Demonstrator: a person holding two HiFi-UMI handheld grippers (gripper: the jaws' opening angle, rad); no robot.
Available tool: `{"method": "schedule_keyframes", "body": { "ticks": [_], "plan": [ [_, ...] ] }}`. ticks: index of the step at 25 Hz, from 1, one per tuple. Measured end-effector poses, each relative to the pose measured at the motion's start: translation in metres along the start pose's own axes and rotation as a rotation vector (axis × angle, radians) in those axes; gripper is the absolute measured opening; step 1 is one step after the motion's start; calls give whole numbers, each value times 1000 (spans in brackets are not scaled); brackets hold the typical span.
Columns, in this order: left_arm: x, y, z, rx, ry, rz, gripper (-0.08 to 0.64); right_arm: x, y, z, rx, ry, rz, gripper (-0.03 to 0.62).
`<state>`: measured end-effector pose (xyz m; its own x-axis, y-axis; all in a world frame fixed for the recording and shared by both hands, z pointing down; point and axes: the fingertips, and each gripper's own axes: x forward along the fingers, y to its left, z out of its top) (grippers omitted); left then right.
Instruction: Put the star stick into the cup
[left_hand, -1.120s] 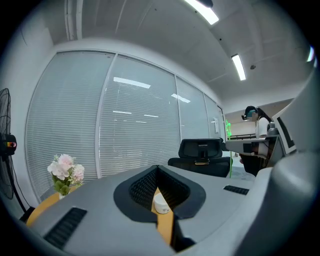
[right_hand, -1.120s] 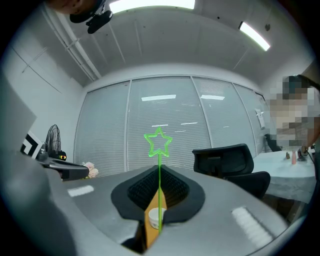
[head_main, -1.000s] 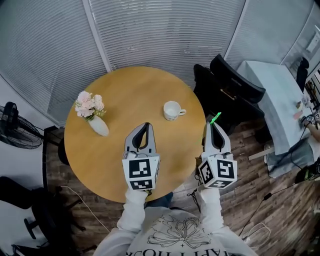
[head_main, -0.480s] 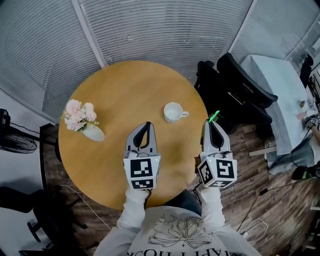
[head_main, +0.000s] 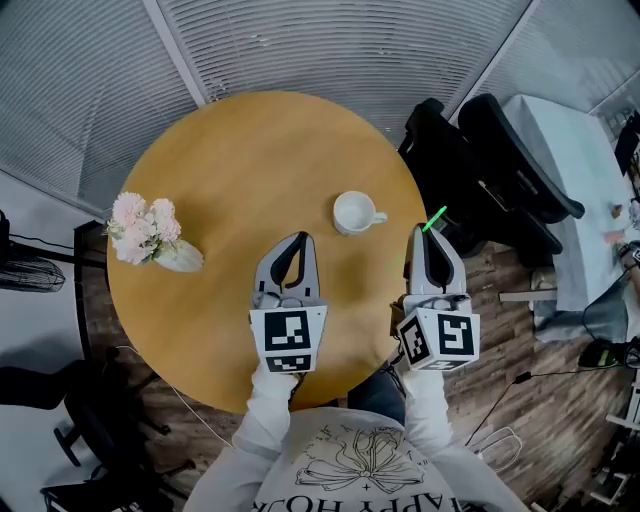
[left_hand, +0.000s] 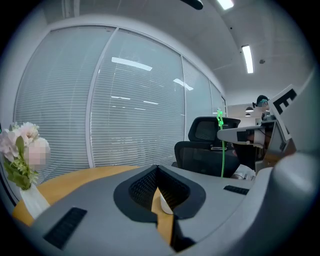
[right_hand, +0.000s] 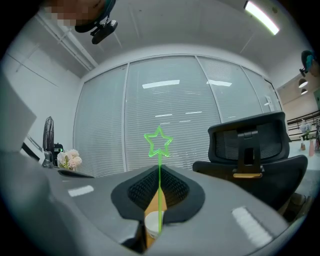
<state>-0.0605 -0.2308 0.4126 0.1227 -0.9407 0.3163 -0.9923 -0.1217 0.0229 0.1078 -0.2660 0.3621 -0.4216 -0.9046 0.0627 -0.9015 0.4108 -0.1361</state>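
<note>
Thin neon-green star stick (right_hand: 158, 141): an open outline star on top of a straight, hair-thin plastic shaft, translucent and bright against the grey blinds. It stands upright, pinched between the pressed-together fingers of the right gripper (right_hand: 159, 171). In the head view only a short green piece (head_main: 433, 219) pokes past the right gripper (head_main: 424, 234), and the star shape is too small to make out there. The stick is just off the right edge of the round wooden tabletop (head_main: 230, 160), to the right of the white ceramic cup (head_main: 353, 212) with a handle, and clear of it.

The left gripper (head_main: 297, 240) hovers over the tabletop near the cup, its fingers closed on each other with nothing between them (left_hand: 157, 167).

Writing: each gripper's marker cube shows black-and-white square patterns, no letters. The print on the person's white shirt (head_main: 360, 470) is cut off at the bottom edge and not readable in full.

Hidden or partial: the stick's lower end disappears inside the right fingers. In both gripper views the cup shows only as a sliver through the gap under the fingers (right_hand: 151, 227). Pink flowers in a white vase (head_main: 150, 235) sit at the tabletop's left edge; black office chairs (head_main: 480, 160) stand beyond the right side.
</note>
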Motion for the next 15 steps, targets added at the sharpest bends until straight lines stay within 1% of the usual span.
{"method": "schedule_keyframes", "body": {
  "ticks": [9, 15],
  "plan": [
    [36, 8, -21, -22, 48, 51, 5, 51, -4, -14, 16, 11, 85, 17],
    [48, 15, -36, -36, 85, 90, 5, 81, 0, -22, 34, 28, 144, 17]
  ]
}}
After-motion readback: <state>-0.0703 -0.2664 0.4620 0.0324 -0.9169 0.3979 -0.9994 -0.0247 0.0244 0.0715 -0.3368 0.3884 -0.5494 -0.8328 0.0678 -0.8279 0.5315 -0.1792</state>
